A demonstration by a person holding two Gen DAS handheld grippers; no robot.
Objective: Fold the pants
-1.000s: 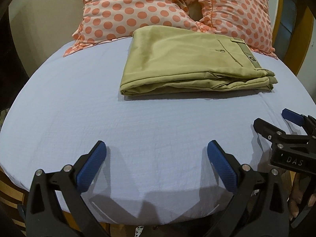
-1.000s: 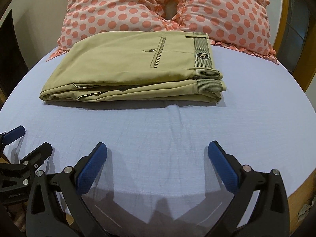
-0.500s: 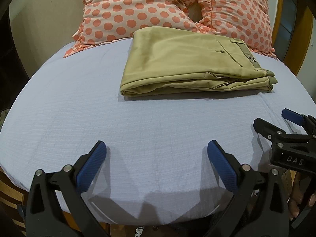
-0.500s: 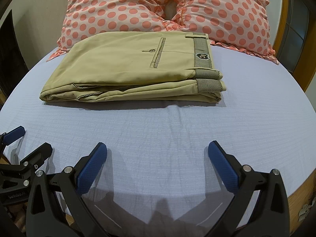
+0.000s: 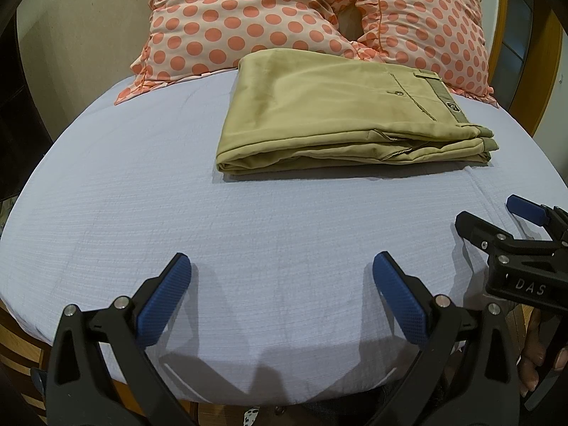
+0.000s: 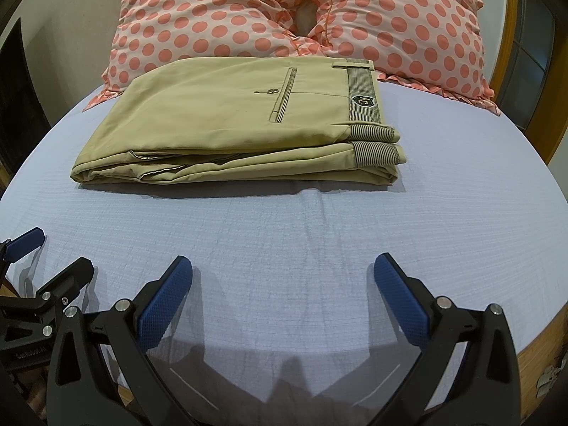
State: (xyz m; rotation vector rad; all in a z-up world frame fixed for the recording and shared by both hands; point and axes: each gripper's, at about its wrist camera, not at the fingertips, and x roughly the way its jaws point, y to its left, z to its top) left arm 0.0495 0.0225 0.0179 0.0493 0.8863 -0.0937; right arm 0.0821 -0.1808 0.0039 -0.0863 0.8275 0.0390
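The khaki pants [image 5: 340, 113] lie folded in a flat stack on the pale blue bed sheet [image 5: 177, 213], waistband to the right; they also show in the right wrist view [image 6: 230, 120]. My left gripper [image 5: 282, 298] is open and empty, low over the sheet near the bed's front edge, well short of the pants. My right gripper [image 6: 284, 298] is open and empty, at the same distance from the pants. The right gripper shows at the right edge of the left wrist view [image 5: 511, 227]; the left gripper shows at the left edge of the right wrist view [image 6: 46, 262].
Two pink polka-dot pillows [image 6: 227, 25] [image 6: 408, 25] lean against the wall behind the pants. A wooden bed frame [image 6: 532, 340] runs along the front and right. A window or door frame [image 6: 525, 53] stands at the far right.
Both grippers stay open and nearly still. The left wrist view has drifted very slightly; the pants have not moved.
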